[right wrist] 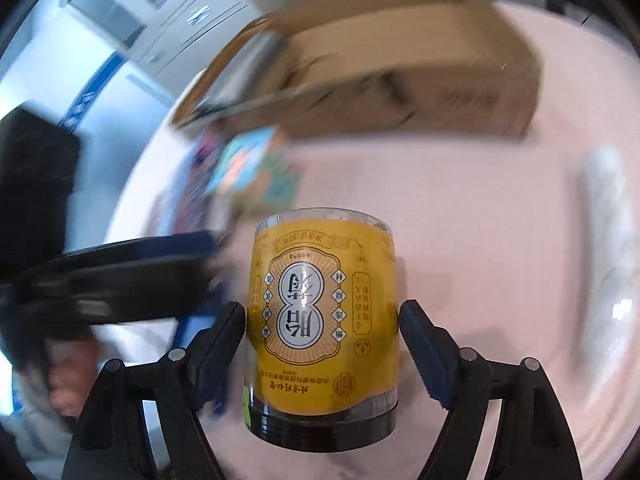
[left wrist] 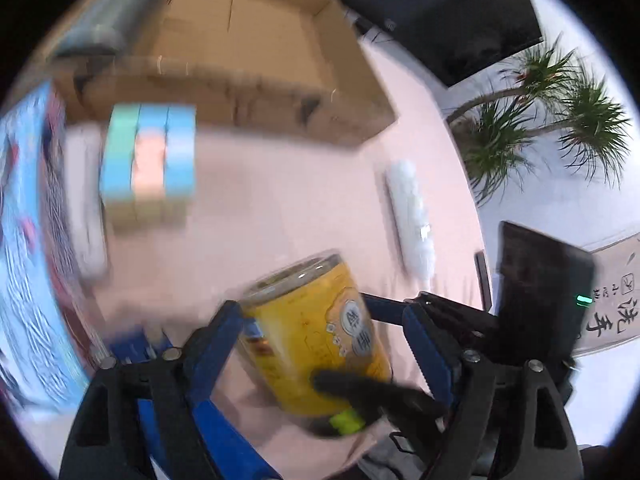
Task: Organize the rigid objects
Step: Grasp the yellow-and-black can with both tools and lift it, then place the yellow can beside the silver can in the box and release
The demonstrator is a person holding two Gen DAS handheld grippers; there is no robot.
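A yellow-labelled jar with a black lid [right wrist: 322, 332] sits between my right gripper's [right wrist: 322, 320] blue-padded jaws, lid toward the camera; the jaws close on its sides. In the left wrist view the same jar [left wrist: 316, 332] lies tilted between my left gripper's [left wrist: 324, 320] wide-open jaws, with the right gripper's black finger [left wrist: 372, 392] across it. My left gripper also shows in the right wrist view [right wrist: 120, 280], blurred, left of the jar. An open cardboard box [left wrist: 256, 60] stands at the back of the pink table [left wrist: 280, 200]; it also shows in the right wrist view [right wrist: 400, 64].
A pastel block stack [left wrist: 148, 164] stands in front of the box, also seen in the right wrist view [right wrist: 256, 168]. A white power strip [left wrist: 412, 216] lies at right. A blue patterned package [left wrist: 28, 240] is at left. A potted plant [left wrist: 552, 120] stands beyond the table.
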